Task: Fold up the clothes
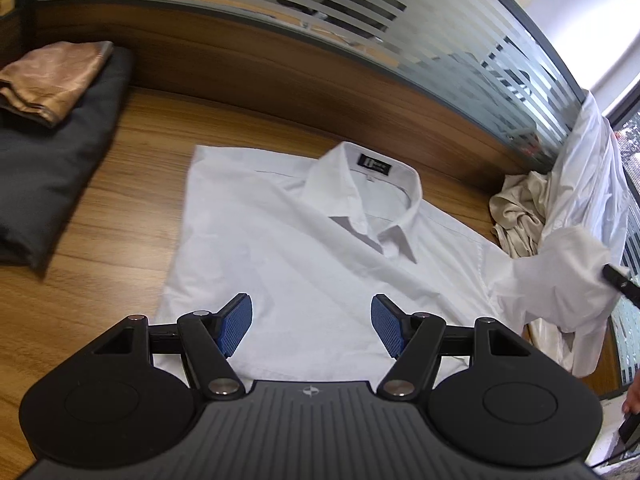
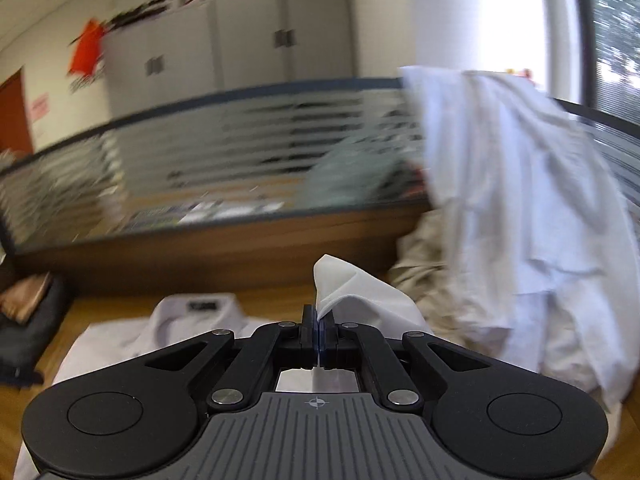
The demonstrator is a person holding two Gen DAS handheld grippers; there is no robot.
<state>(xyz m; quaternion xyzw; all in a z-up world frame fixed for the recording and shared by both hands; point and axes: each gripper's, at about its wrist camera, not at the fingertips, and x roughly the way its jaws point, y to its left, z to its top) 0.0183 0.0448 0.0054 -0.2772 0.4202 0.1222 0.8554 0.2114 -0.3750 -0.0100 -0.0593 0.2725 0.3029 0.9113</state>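
A white collared shirt [image 1: 304, 236] lies face up and flat on the wooden table [image 1: 132, 152], collar toward the glass partition. My left gripper [image 1: 312, 324] hovers open over the shirt's lower body, nothing between its blue pads. At the right edge of the left wrist view, the shirt's sleeve [image 1: 560, 276] is lifted off the table, pinched by the dark tip of my right gripper [image 1: 616, 280]. In the right wrist view my right gripper [image 2: 319, 320] is shut on the white sleeve cloth [image 2: 344, 288], which sticks up past the fingertips. The shirt [image 2: 168, 324] lies below, blurred.
A dark folded garment [image 1: 52, 152] with a folded tan satin piece [image 1: 52, 80] on top lies at the left. A beige crumpled garment [image 1: 516, 212] and a white garment [image 1: 592, 168] draped over the partition sit at the right. The striped glass partition [image 1: 320, 20] borders the table's far side.
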